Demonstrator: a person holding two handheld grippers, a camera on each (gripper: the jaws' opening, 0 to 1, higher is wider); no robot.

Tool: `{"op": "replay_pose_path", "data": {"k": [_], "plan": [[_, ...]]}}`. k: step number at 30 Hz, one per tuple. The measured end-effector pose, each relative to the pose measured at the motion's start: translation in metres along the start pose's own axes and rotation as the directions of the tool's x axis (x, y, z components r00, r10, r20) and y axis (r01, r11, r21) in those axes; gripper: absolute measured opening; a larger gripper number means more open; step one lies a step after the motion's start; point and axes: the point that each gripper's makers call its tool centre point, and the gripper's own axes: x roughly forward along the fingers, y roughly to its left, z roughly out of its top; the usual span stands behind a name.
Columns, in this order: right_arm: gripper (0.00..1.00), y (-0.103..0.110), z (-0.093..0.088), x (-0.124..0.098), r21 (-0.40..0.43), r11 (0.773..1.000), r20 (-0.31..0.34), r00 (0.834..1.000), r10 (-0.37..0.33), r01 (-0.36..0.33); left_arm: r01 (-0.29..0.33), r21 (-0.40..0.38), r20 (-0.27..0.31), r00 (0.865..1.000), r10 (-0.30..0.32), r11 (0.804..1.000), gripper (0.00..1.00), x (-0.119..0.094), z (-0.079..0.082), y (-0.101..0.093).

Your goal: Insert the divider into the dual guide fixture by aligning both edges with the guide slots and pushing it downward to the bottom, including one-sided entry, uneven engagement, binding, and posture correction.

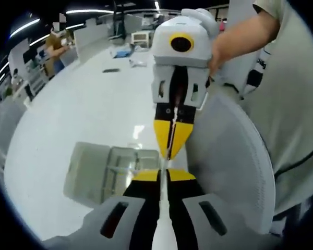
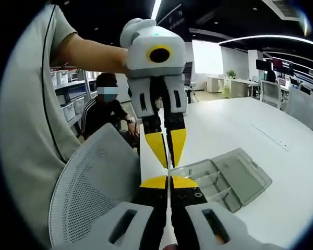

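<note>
My left gripper (image 1: 164,174) and right gripper (image 1: 170,155) meet tip to tip above the table, yellow fingertips nearly touching. Both are shut on a thin pale divider (image 1: 164,235), seen edge-on as a narrow strip between each pair of jaws. In the right gripper view the same strip (image 2: 170,221) runs up between my right gripper (image 2: 169,180) and into the left gripper (image 2: 169,164) opposite. Below and beyond them, the clear plastic fixture box (image 1: 112,174) with inner partitions lies on the white table, its lid folded open (image 2: 250,177). The divider is above the box and apart from it.
A white mesh chair back (image 1: 235,161) stands close beside the grippers (image 2: 94,192). The person's arm and beige shirt (image 1: 292,94) fill one side. Another person sits behind (image 2: 107,112). The white table (image 1: 78,114) stretches far, with small items at its far end.
</note>
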Motion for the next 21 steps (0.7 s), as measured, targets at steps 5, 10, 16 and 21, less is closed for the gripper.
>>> {"op": "replay_pose_path", "data": {"k": [5, 10, 16, 21], "plan": [[0.0, 0.0029, 0.0009, 0.0014, -0.017, 1.0, -0.007, 1.0, 0.014, -0.014, 0.021, -0.011, -0.003, 1.0, -0.021, 1.0, 0.01, -0.0011, 0.0003, -0.0031], [0.0, 0.0019, 0.0013, 0.0026, -0.022, 1.0, -0.005, 1.0, 0.017, -0.017, 0.033, -0.006, 0.002, 0.999, -0.033, 0.999, 0.0, -0.002, 0.0027, -0.0041], [0.0, 0.0006, 0.0009, 0.0033, -0.02, 1.0, -0.002, 1.0, 0.015, -0.015, 0.038, -0.02, -0.005, 0.999, -0.038, 0.999, 0.0, -0.0009, 0.0015, -0.0033], [0.0, 0.0001, -0.001, 0.0041, -0.014, 1.0, -0.004, 1.0, 0.015, -0.015, 0.044, -0.018, -0.015, 0.999, -0.044, 0.999, 0.0, 0.0003, 0.001, -0.0037]]}}
